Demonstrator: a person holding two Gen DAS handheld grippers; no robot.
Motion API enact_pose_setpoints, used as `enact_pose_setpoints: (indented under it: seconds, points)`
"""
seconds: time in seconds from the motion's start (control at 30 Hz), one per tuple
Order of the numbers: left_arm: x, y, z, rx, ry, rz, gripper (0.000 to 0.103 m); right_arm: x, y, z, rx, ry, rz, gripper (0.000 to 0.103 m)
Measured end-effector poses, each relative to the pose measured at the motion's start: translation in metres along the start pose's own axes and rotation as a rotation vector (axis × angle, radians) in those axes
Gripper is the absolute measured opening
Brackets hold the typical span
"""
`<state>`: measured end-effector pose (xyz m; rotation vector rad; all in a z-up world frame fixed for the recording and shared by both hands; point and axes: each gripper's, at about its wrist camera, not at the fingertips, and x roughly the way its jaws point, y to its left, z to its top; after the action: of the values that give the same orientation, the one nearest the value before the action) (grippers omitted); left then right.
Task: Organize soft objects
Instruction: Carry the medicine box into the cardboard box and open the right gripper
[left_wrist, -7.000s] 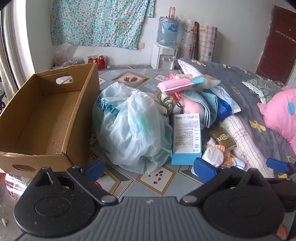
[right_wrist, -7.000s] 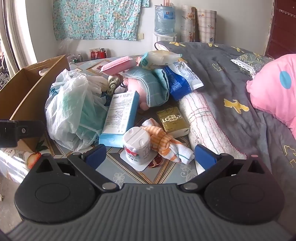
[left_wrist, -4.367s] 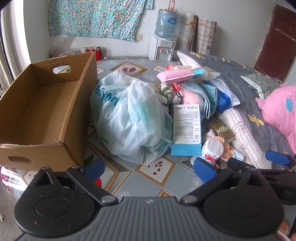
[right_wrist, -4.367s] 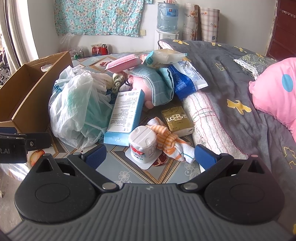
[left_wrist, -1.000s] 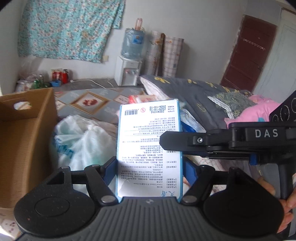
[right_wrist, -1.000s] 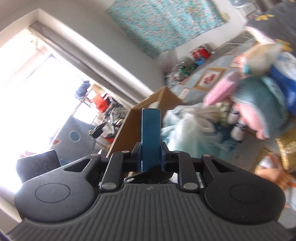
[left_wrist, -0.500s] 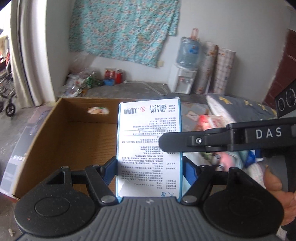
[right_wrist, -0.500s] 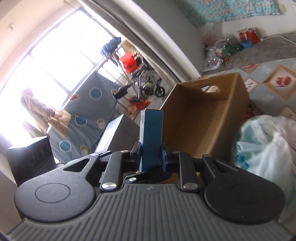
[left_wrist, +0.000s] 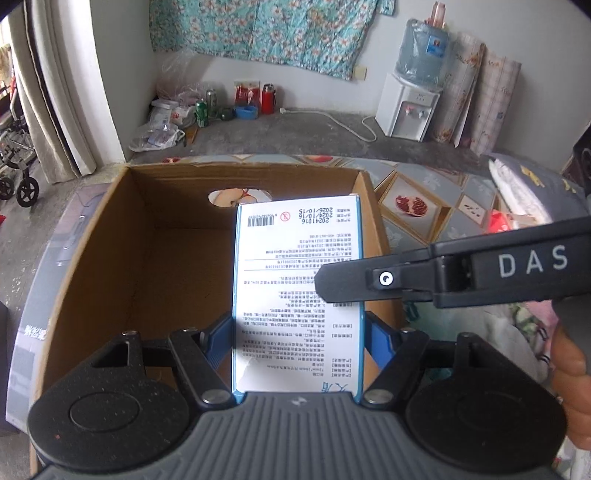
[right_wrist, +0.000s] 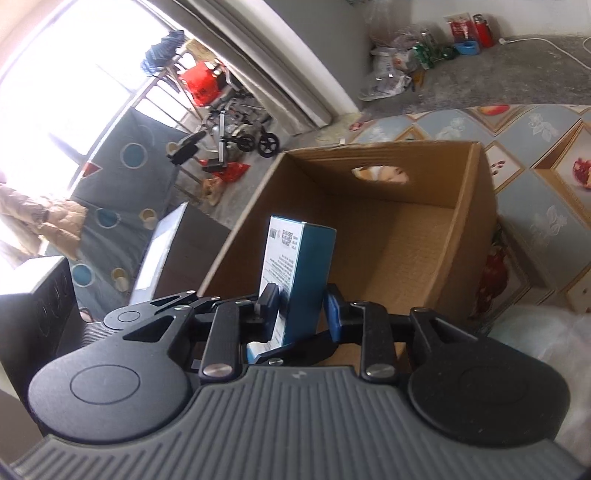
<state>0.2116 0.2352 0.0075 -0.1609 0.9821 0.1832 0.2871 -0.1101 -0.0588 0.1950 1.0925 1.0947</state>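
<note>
A flat blue-and-white printed box (left_wrist: 297, 280) hangs over the open, bare cardboard carton (left_wrist: 147, 258). My left gripper (left_wrist: 297, 339) is shut on the box's two long edges, blue pads pressed against them. In the left wrist view the right gripper's black finger (left_wrist: 343, 284) lies across the box's printed face. The right gripper (right_wrist: 301, 306) straddles the box's (right_wrist: 299, 273) thin teal side. Its jaws are opening and a small gap shows at the right pad (right_wrist: 334, 314). Below it stands the carton (right_wrist: 406, 240), with nothing inside.
The carton rests on a fruit-patterned sheet (left_wrist: 417, 206), with a grey quilt (left_wrist: 535, 192) at the right. A white plastic bag (right_wrist: 546, 350) lies beside the carton. Cans and bottles (left_wrist: 221, 107) and a water dispenser (left_wrist: 410, 107) stand on the floor. A wheelchair (right_wrist: 236, 136) is by the window.
Both grippers have carried the printed box leftward, from above the plastic bag to above the carton. The right gripper's jaws, tight on the box's thin side before, have spread apart.
</note>
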Motion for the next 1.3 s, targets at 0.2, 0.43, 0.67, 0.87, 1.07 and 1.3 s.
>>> enact_pose_setpoints:
  seconds: [0.2, 0.43, 0.67, 0.87, 1.07, 1.3]
  points:
    - [0.07, 0.009, 0.001, 0.012, 0.106, 0.019, 0.084, -0.009, -0.046, 0.012, 0.042, -0.055, -0.086, 0.032]
    - [0.077, 0.044, -0.016, -0.072, 0.218, -0.04, 0.074, -0.074, -0.05, -0.019, 0.021, -0.136, -0.064, 0.039]
    - [0.099, 0.031, -0.032, 0.019, 0.348, -0.011, 0.046, -0.111, -0.058, -0.072, 0.041, -0.162, -0.069, 0.042]
    - [0.108, 0.002, -0.019, 0.099, 0.319, 0.018, 0.036, -0.125, -0.066, -0.103, 0.061, -0.191, -0.098, 0.042]
    - [0.112, -0.008, -0.008, 0.099, 0.281, 0.049, 0.036, -0.144, -0.075, -0.122, 0.073, -0.227, -0.145, 0.042]
    - [0.088, -0.007, -0.006, 0.056, 0.222, 0.087, 0.071, -0.181, -0.087, -0.141, 0.128, -0.289, -0.196, 0.044]
